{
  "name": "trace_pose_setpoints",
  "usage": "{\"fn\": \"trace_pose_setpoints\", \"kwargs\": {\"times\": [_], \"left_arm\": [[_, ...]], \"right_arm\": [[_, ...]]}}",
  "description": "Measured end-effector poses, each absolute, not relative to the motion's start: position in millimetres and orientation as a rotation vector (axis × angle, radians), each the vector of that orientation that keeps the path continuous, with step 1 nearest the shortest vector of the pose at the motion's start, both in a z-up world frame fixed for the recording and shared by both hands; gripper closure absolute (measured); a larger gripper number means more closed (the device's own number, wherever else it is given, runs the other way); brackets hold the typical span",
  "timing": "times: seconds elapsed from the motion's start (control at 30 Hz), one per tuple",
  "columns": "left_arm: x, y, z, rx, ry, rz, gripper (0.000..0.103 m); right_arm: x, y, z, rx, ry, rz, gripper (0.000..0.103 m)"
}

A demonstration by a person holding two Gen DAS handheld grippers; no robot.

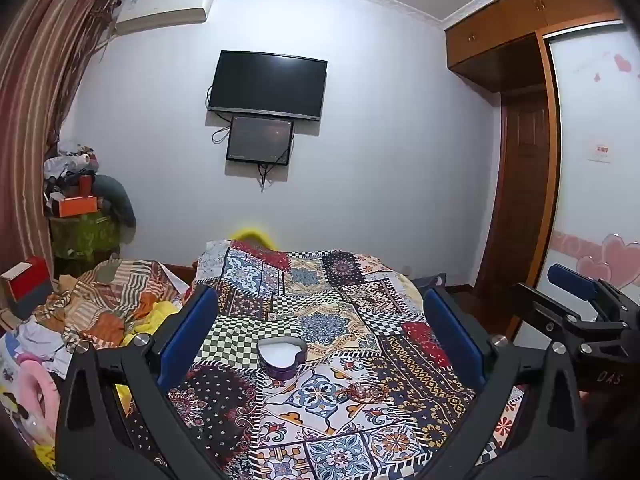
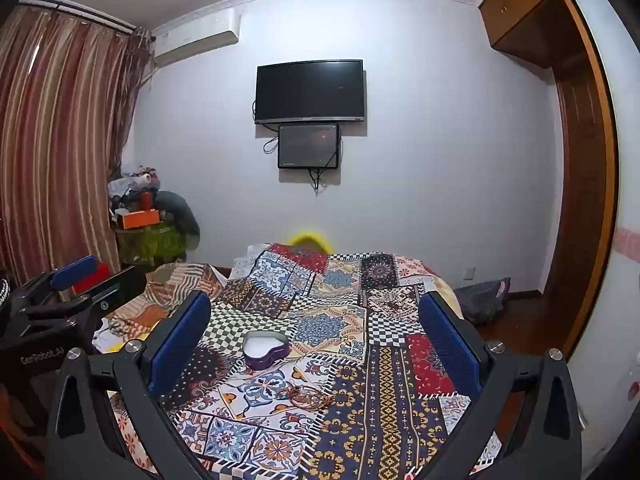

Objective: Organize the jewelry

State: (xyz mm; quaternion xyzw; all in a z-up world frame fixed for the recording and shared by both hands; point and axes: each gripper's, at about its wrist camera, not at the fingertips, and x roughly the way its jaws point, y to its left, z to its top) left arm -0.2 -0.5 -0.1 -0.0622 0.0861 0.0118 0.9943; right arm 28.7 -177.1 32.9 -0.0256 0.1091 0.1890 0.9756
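On the bed (image 1: pixel 320 420), nothing is yet sorted: the heart-shaped box (image 1: pixel 281 357) lies empty, jewelry (image 1: pixel 362 392) tangled just beside it; the left gripper (image 1: pixel 320 336) and right gripper (image 2: pixel 316 336) are held released, grasping nothing.

Pale wall (image 2: pixel 420 160) with television (image 2: pixel 309 91), striped curtains (image 2: pixel 60 140), perhaps wardrobe (image 1: pixel 516 28).

Purple heart-shaped tin (image 1: pixel 281 356) with white inside, many-coloured patchwork bedspread (image 1: pixel 320 412) of checks and florals, red-and-cream striped curtain (image 2: pixel 52 136), black television (image 1: pixel 267 85), orange-brown wardrobe (image 1: pixel 516 36)
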Motion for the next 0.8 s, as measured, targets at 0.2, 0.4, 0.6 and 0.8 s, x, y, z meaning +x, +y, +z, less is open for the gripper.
{"fn": "trace_pose_setpoints", "kwargs": {"times": [0.2,0.4,0.6,0.8], "left_arm": [[4,-4,-4,-0.120,0.187,0.023,0.000],[5,-9,-14,-0.120,0.175,0.026,0.000],[7,-7,-15,-0.128,0.188,0.019,0.000],[7,0,-13,-0.128,0.190,0.014,0.000]], "right_arm": [[27,-169,30,-0.052,0.237,0.383,0.000],[33,-177,27,-0.028,0.247,0.383,0.000],[31,-176,27,-0.035,0.249,0.384,0.000],[32,-178,29,-0.036,0.256,0.385,0.000]]}}
